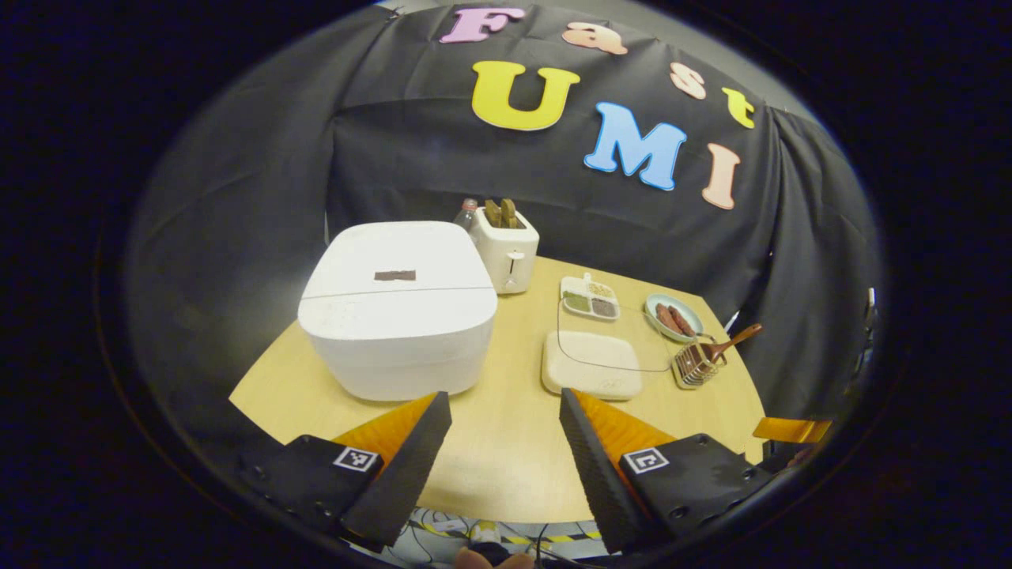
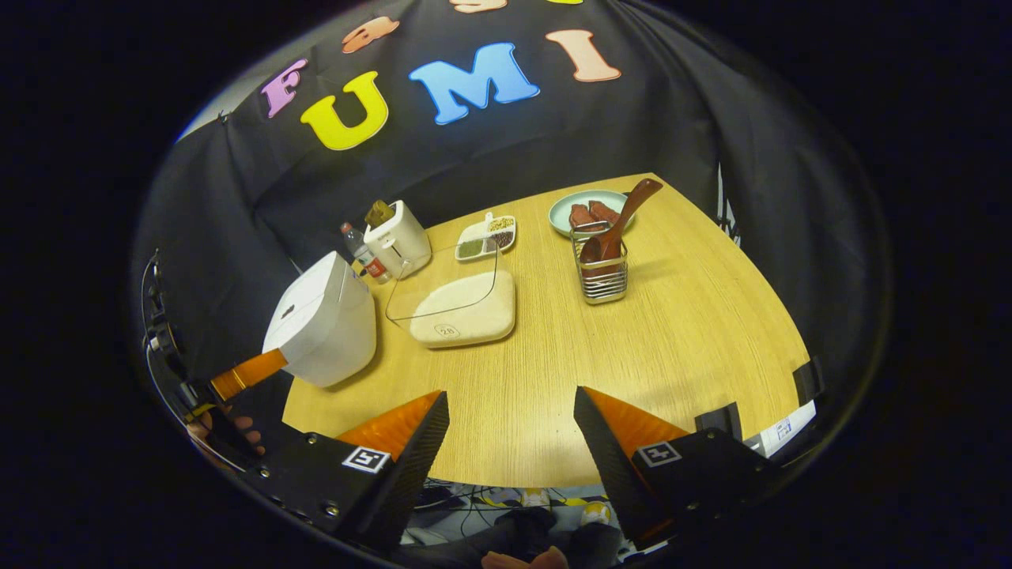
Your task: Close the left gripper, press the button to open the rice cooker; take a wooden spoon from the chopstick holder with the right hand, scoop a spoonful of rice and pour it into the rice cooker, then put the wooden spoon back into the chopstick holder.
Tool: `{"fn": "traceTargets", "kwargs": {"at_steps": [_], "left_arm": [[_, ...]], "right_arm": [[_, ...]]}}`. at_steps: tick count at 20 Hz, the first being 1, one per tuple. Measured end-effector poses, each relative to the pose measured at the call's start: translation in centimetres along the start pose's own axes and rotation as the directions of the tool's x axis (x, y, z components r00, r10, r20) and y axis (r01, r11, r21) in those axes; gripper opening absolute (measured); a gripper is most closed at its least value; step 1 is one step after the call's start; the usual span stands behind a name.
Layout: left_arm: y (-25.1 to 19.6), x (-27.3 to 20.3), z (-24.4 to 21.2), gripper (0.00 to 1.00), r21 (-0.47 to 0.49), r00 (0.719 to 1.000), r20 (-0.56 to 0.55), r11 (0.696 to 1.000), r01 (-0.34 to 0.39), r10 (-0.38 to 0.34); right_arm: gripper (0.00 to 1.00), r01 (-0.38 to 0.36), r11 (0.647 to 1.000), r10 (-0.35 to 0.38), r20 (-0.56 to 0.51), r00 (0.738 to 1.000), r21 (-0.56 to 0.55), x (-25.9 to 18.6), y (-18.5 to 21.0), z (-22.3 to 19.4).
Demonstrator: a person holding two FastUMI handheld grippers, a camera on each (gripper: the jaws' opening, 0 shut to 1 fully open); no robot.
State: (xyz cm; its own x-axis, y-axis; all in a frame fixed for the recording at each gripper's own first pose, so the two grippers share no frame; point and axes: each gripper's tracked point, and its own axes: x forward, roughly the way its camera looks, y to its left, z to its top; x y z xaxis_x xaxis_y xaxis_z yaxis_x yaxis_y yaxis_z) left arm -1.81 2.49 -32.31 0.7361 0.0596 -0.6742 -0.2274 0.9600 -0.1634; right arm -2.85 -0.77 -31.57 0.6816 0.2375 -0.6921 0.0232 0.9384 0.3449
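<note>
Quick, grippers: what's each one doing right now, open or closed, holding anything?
Left gripper: open, holding nothing, short of the rice cooker.
Right gripper: open, holding nothing; wooden spoon in the chopstick holder.

Bright light falls from above onto the surface (image 2: 672, 332), which shines pale near its front edge. The rice cooker (image 1: 399, 308) throws a soft shadow beside it. The booth's wall is dim. Edges bend round and blur; the middle is sharp.

Wooden table (image 2: 672, 332): rice cooker (image 1: 399, 304), toaster (image 1: 506, 249), rice tray (image 1: 591, 363), chopstick holder (image 2: 601, 273).
</note>
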Motion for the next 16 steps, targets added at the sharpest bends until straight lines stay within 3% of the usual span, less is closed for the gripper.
{"fn": "traceTargets", "kwargs": {"at_steps": [3,5,7,10,11,13,14,15,16], "left_arm": [[-2.1,-2.6,-1.5,1.00,0.023,1.000,-0.015,1.000,-0.010,0.010],[-2.7,-4.5,-2.6,0.92,0.042,0.999,-0.032,0.998,-0.035,0.037],[-3.2,-6.5,-3.0,0.97,0.049,0.998,-0.025,0.997,-0.051,0.053],[-3.4,-8.8,-3.0,0.92,0.061,0.997,-0.008,0.995,-0.078,0.078],[-3.9,-9.5,-2.0,0.97,0.073,0.997,0.023,0.995,-0.073,0.071],[-5.3,-10.8,1.4,0.92,0.114,0.993,0.113,0.992,-0.057,0.044],[-6.1,-11.5,3.7,1.00,0.137,0.985,0.170,0.990,-0.045,0.021],[-7.2,-12.4,6.1,0.92,0.160,0.972,0.234,0.987,-0.031,-0.007],[-8.0,-13.2,8.5,0.96,0.179,0.953,0.302,0.984,-0.023,-0.033]], "right_arm": [[0.98,-0.035,0.999,0.033,0.044,0.999,0.039,-1.6,-2.1,1.0],[0.98,-0.040,0.998,0.038,0.049,0.998,0.044,-2.0,-3.8,0.4],[0.98,-0.048,0.998,0.045,0.056,0.997,0.050,-1.9,-4.5,-0.1],[0.98,-0.047,0.998,0.043,0.104,0.994,0.035,-3.3,-4.0,0.9],[0.98,-0.044,0.999,0.042,0.151,0.988,0.009,-4.0,-3.5,2.2],[0.97,-0.004,0.998,0.020,0.251,0.968,-0.062,-5.6,-2.7,5.4],[0.97,0.024,0.995,0.006,0.308,0.951,-0.093,-6.7,-2.0,7.2],[0.97,0.055,0.992,-0.009,0.365,0.931,-0.117,-7.9,-1.2,9.3],[0.97,0.085,0.987,-0.018,0.426,0.904,-0.139,-9.3,-0.3,11.2]]}}
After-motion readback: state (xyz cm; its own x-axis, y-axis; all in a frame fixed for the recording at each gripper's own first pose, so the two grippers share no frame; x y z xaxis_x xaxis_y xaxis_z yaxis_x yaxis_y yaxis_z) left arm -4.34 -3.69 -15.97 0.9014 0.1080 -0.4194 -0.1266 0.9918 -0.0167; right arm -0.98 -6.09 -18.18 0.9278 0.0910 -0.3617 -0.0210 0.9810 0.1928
